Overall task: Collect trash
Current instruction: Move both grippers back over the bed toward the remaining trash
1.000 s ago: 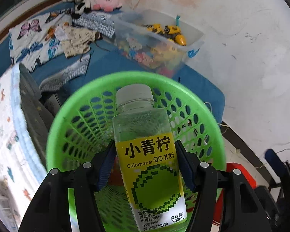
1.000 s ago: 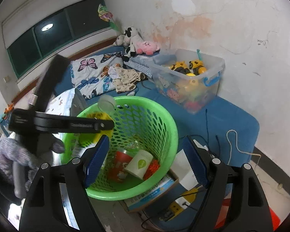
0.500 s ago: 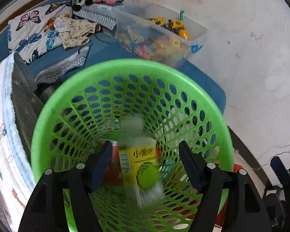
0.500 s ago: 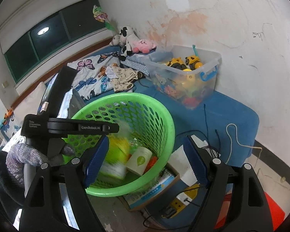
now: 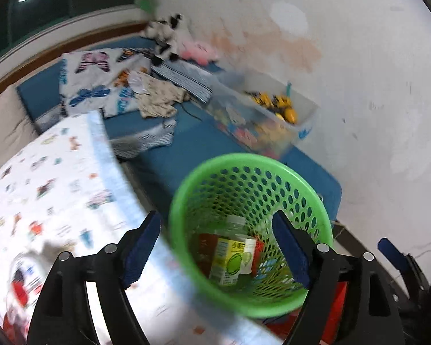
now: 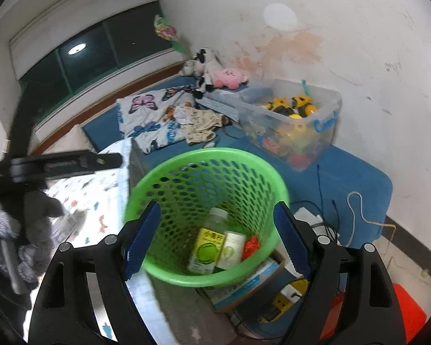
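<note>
Left gripper [image 5: 217,248]: my jaws stood wide apart with nothing between the blue pads, held above and to the side of the basket; this view was blurred.
Right gripper [image 6: 215,237]: my jaws stood wide apart too, empty, framing the basket from above.
Green basket [image 6: 169,169]: upright, at 6 o'clock in the right wrist view; in the left wrist view [image 5: 184,189] it sat toward 5 o'clock.
Lime juice bottle [image 6: 207,247]: lay inside the basket on its floor, cap pointing to 12 o'clock, yellow label up; from the left wrist [image 5: 230,257] it showed there as well.
White cup [image 6: 231,248]: lay in the basket, touching the bottle at its 3 o'clock side.
Red scrap [image 6: 250,245]: in the basket, at 3 o'clock of the cup, against the wall.
Cardboard box [image 6: 252,280]: under the basket's 5 o'clock edge.
Toy bin [image 6: 324,112]: clear plastic, on the blue mat at 1 o'clock, well apart from the basket.
Patterned sheet [image 5: 51,178]: at 9 o'clock of the basket, just beside it.
Plush toys [image 6: 215,72]: at 12 o'clock, against the wall.
</note>
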A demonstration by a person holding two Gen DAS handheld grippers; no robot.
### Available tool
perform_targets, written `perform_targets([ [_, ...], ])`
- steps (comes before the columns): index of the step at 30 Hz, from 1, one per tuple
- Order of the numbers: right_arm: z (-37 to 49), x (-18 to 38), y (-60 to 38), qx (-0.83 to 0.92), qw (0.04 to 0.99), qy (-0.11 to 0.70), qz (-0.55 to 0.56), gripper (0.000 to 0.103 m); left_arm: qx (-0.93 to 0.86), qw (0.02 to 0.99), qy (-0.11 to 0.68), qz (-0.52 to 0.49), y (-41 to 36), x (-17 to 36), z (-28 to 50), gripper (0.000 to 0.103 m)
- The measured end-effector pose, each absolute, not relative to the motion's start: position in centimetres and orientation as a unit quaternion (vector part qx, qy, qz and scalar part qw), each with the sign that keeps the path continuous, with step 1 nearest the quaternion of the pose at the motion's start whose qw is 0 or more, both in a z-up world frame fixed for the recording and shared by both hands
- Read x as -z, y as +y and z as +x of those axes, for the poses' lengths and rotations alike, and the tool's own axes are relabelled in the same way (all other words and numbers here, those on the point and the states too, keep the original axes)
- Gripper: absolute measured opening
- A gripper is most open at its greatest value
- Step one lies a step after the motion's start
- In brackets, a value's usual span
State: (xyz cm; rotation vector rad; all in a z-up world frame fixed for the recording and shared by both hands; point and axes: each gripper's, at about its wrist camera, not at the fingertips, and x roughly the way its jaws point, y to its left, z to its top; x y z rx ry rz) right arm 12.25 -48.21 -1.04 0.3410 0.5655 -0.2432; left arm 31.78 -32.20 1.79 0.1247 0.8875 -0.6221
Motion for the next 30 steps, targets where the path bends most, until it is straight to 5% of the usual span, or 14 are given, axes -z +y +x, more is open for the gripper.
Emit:
perform_targets([
  [9, 12.9, 0.3, -41.9, 0.064, 0.945, 0.293, 0.132, 0.082, 0.255, 0.898, 0.356, 0.023, -21.0, -6.1, 27.1, 0.084],
  [11, 13.1, 0.3, -40.3, 0.047, 0.946, 0.298, 0.121, 0.083, 0.242, 0.908, 0.341, 0.023, -18.4, -6.7, 26.0, 0.094],
  [30, 18.1, 1.2, -28.1, -0.11, 0.927, 0.352, 0.068, 0.086, 0.068, 0.936, 0.343, -0.03, 1.7, -5.0, 21.2, 0.096],
])
